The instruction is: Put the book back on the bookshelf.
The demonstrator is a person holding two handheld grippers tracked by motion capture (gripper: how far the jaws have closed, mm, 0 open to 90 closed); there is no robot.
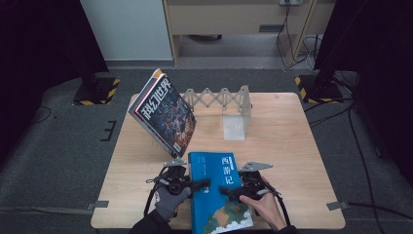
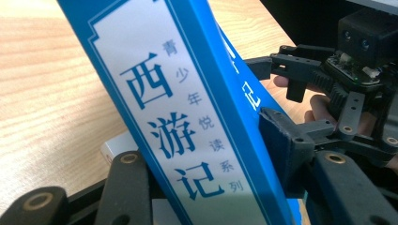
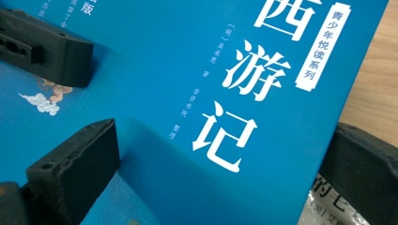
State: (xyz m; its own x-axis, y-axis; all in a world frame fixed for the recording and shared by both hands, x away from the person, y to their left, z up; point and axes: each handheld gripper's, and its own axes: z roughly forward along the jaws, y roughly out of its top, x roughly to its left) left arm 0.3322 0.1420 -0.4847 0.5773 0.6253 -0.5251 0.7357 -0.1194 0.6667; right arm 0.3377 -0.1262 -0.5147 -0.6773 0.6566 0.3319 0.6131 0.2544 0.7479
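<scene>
The left gripper [image 1: 203, 184] has its fingers [image 2: 286, 150] around the blue book [image 1: 217, 190] at its spine side, one black pad on each face, clamped on it. The right gripper [image 1: 229, 191] reaches over the cover from the right; whether its fingers [image 3: 75, 164] pinch the book I cannot tell. The book sits at the near edge of the table [image 1: 287, 146], between both hands. Far left, a magazine [image 1: 163, 111] leans against a grey rack [image 1: 219, 100]. Bare wood lies open on the right.
</scene>
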